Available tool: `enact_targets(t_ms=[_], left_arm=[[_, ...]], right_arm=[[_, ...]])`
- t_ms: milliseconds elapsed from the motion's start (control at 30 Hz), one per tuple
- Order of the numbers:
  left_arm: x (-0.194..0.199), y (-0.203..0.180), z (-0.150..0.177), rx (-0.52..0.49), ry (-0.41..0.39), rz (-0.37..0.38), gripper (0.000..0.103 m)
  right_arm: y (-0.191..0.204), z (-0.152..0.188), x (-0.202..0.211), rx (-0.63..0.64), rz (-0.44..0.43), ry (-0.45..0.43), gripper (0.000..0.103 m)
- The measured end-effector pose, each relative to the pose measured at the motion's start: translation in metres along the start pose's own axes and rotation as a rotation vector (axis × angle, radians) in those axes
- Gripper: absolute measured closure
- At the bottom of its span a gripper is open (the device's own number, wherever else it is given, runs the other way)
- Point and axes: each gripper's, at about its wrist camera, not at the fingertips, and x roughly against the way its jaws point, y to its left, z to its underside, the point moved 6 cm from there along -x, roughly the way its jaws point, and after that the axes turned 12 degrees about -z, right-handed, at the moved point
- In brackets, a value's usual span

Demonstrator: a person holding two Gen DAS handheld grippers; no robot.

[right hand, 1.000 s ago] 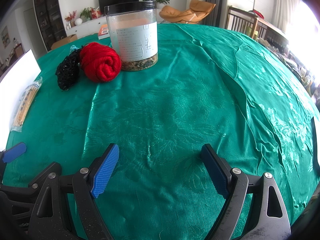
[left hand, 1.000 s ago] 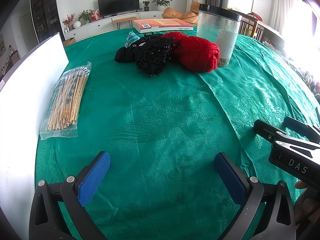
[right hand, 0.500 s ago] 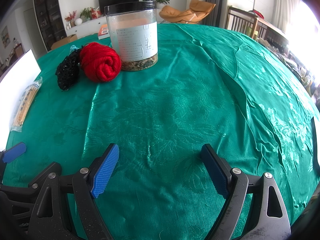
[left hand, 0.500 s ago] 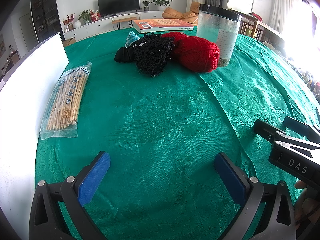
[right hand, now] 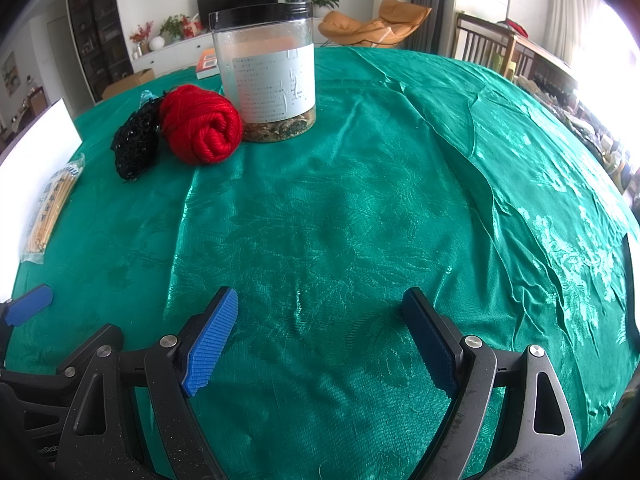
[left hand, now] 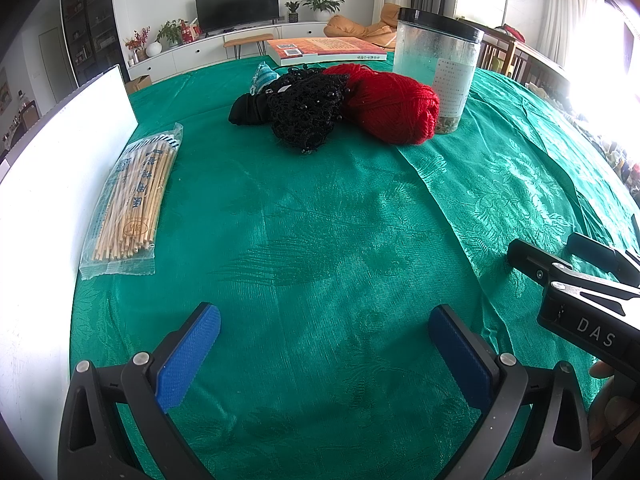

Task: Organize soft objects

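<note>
Two handheld grippers hover low over a table draped in a green patterned cloth (left hand: 320, 220), both empty. The left gripper (left hand: 324, 348) has its blue-padded jaws spread wide, with only bare cloth between them; the right gripper (right hand: 320, 336) is likewise spread wide and grips nothing. In the left wrist view, the right tool's black body shows at about 4 o'clock, and part of a hand (left hand: 612, 404) appears beneath it.

The soft objects lie clustered at the far side of the table. A ball of red yarn (left hand: 390, 106) sits at roughly 12 o'clock in the left view and at 11 o'clock in the right view (right hand: 200, 128), resting against a black beaded mesh piece (left hand: 306, 110) on its left. A plain black fabric item (left hand: 246, 110) pokes out from the mesh's left side, and a small teal knitted item (left hand: 264, 78) peeks out behind the pile; what exactly it is may not be possible to say from this angle.

Just to the right of the yarn stands an upright clear plastic jar (right hand: 266, 76) with a black lid, a paper label and a layer of dried matter at its bottom. An orange-covered book (left hand: 324, 49) lies behind the pile. At 9 o'clock in the left view, a sealed packet of bamboo sticks (left hand: 130, 204) lies flat beside a white board (left hand: 48, 184).
</note>
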Motion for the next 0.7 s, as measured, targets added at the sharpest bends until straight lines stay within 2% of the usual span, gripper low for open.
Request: enact_targets(t_ms=[467, 533, 600, 700], left_arm=[[0.000, 0.001, -0.002, -0.003, 0.001, -0.006, 0.000], [0.003, 0.002, -0.004, -0.018, 0.029, -0.009, 0.000], [0.019, 0.008, -0.019, -0.002, -0.022, 0.008, 0.000], [0.034, 0.026, -0.058, 0.017, -0.103, -0.067, 0.000]], right_arm=[[0.000, 0.000, 0.000, 0.000, 0.000, 0.000, 0.016], [0.000, 0.000, 0.000, 0.000, -0.001, 0.000, 0.016], [0.000, 0.000, 0.000, 0.000, -0.001, 0.000, 0.016], [0.000, 0.000, 0.000, 0.000, 0.000, 0.000, 0.016]])
